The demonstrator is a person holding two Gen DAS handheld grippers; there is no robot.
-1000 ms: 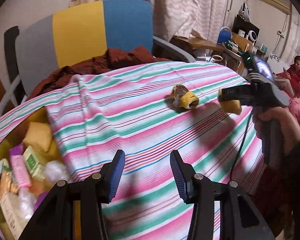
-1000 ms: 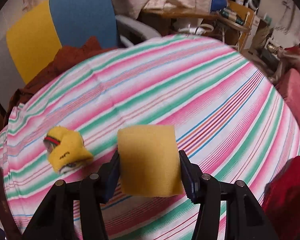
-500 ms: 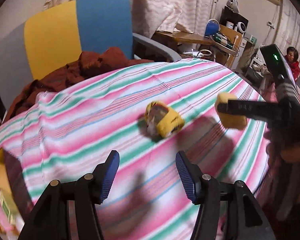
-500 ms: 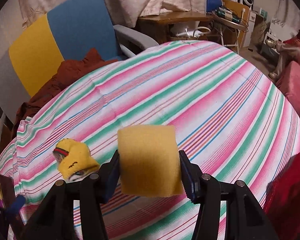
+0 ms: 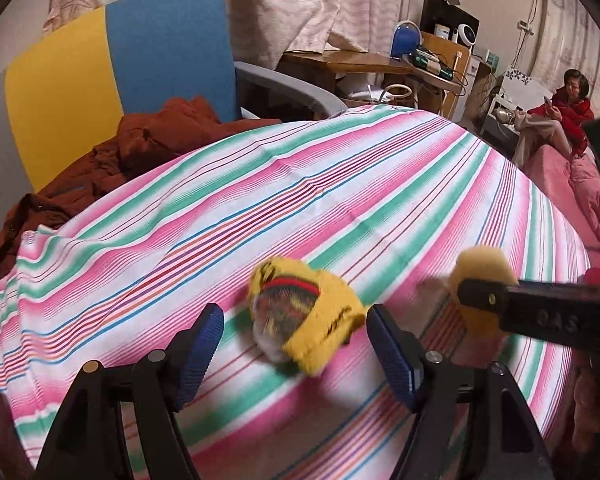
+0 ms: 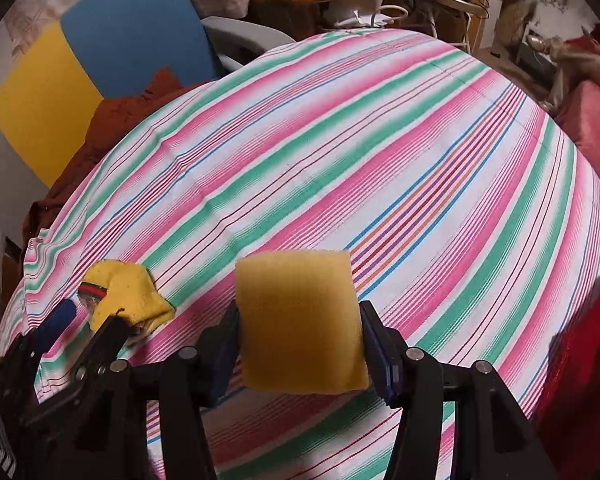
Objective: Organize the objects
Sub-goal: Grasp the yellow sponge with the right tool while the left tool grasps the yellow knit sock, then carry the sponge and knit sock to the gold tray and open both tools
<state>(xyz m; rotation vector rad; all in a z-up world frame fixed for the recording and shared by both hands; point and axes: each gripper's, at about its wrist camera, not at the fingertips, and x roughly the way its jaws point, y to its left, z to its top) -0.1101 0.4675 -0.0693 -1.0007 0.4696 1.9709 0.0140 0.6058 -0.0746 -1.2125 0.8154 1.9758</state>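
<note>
Right tongs clamped on a yellow sponge, raised over the striped bench. Left tongs spread wide around a yellow pouch lying on the bench, pads not touching it.

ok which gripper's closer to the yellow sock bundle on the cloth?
Left. The left gripper is open with the yellow sock bundle sitting between its fingers. The right gripper is off to the bundle's right, shut on the yellow sponge.

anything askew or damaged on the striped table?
Mostly fine. One oddity: the yellow knit sleeve lies tipped over on the striped tablecloth, wrapped over something clear. Yellow sponge block sits square in the right gripper.
</note>
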